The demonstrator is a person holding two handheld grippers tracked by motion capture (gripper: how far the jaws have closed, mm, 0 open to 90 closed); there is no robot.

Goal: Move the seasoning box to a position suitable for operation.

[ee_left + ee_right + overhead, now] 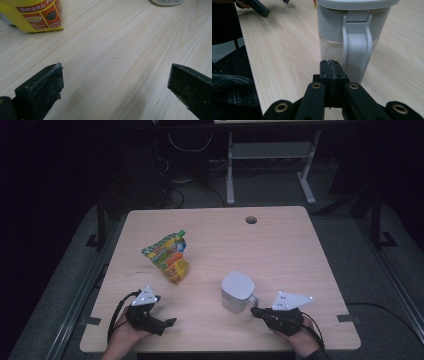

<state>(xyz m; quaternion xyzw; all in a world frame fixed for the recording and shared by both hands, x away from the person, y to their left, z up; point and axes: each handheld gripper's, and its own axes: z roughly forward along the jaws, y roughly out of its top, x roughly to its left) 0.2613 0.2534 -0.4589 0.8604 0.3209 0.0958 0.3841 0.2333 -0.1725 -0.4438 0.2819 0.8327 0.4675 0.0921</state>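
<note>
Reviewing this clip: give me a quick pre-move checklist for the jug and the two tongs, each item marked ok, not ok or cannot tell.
1. Jug upright on the table, lid on: ok.
2. Right tongs gripping the jug handle: not ok; jaws shut together, nothing between them, just short of the handle.
3. Left tongs open and free: ok; jaws wide apart over bare wood.
4. Snack bag clear of the jug: ok, standing apart to its left.
5. Anything inside the jug: cannot tell.
</note>
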